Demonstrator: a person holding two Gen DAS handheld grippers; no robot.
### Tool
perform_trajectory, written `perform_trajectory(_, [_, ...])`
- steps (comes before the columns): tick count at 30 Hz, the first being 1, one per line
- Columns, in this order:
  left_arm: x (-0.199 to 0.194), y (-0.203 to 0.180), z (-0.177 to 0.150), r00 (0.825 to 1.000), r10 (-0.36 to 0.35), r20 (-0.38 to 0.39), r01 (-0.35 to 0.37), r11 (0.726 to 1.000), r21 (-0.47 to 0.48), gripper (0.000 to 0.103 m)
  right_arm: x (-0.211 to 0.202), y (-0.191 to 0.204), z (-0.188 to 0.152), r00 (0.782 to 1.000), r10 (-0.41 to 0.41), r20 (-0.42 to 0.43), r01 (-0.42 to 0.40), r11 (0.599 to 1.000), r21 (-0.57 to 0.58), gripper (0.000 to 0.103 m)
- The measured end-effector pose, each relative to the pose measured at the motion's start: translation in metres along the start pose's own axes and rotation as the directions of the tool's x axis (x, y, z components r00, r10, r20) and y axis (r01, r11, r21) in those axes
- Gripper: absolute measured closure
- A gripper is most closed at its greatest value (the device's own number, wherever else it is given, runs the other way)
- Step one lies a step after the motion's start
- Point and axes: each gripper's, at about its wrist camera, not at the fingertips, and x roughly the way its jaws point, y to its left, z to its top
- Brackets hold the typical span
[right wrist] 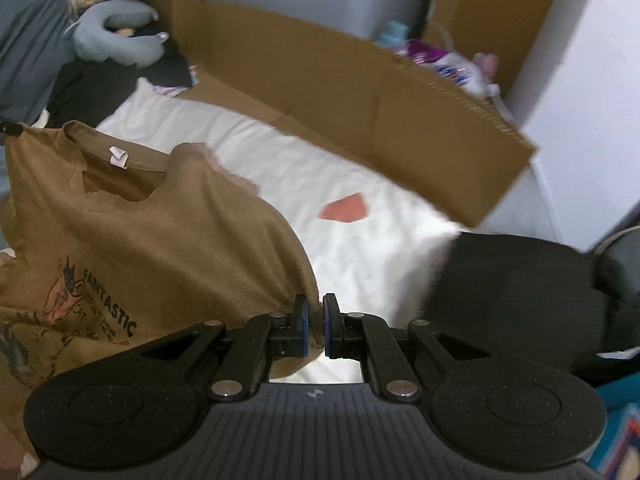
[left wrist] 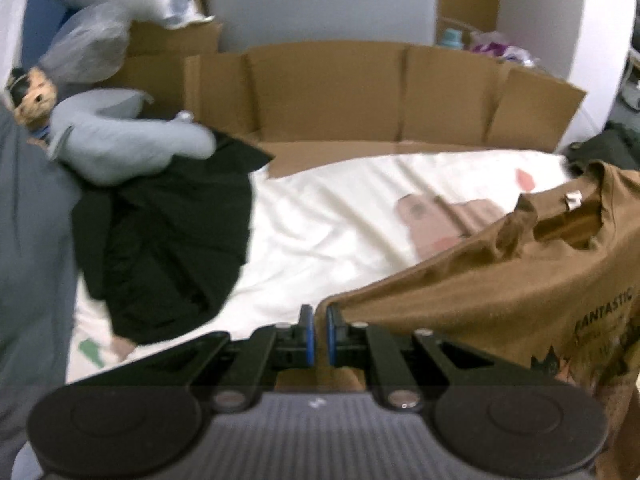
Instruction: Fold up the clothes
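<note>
A brown T-shirt (left wrist: 500, 276) with a "FANTASTIC" print hangs in the air over a white bedsheet (left wrist: 320, 220). My left gripper (left wrist: 319, 312) is shut on its left shoulder edge. My right gripper (right wrist: 315, 322) is shut on the other shoulder edge of the same T-shirt (right wrist: 160, 232). The collar and its white label (right wrist: 119, 157) face the cameras. The shirt's lower part is out of view.
A black garment (left wrist: 168, 248) lies on the sheet at the left with a grey neck pillow (left wrist: 128, 144) on it. Another dark garment (right wrist: 512, 296) lies at the right. A cardboard wall (left wrist: 380, 88) stands behind the bed. A grey cloth (left wrist: 32, 260) hangs far left.
</note>
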Motion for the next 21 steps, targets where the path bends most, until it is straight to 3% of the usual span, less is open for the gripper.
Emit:
perform_trajectory(3, [0.005,-0.009,0.005,1.000,-0.022,0.015,0.022,1.000,0.008,0.096,-0.024,-0.010,0.005,0.999,-0.035,-0.002,0.035,0.999,0.001,0.098])
perform_trajectory(7, [0.022,-0.010,0.007,1.000,-0.022,0.010,0.022,1.000,0.002,0.096,-0.019,-0.016,0.007,0.998,-0.056,-0.009,0.056,0.998,-0.007,0.098])
perform_trajectory(16, [0.082,0.009,-0.006,0.998,0.038,-0.052,-0.039,0.999,-0.023,0.096,0.077,-0.010,-0.006,0.999,-0.012,-0.031,0.013,1.000,0.022,0.098])
perform_trajectory(21, [0.123,0.022,-0.023,0.988,0.078,-0.137,-0.082,0.996,-0.025,0.096,0.136,0.005,-0.016,0.998,0.041,-0.041,-0.039,0.998,0.054,0.092])
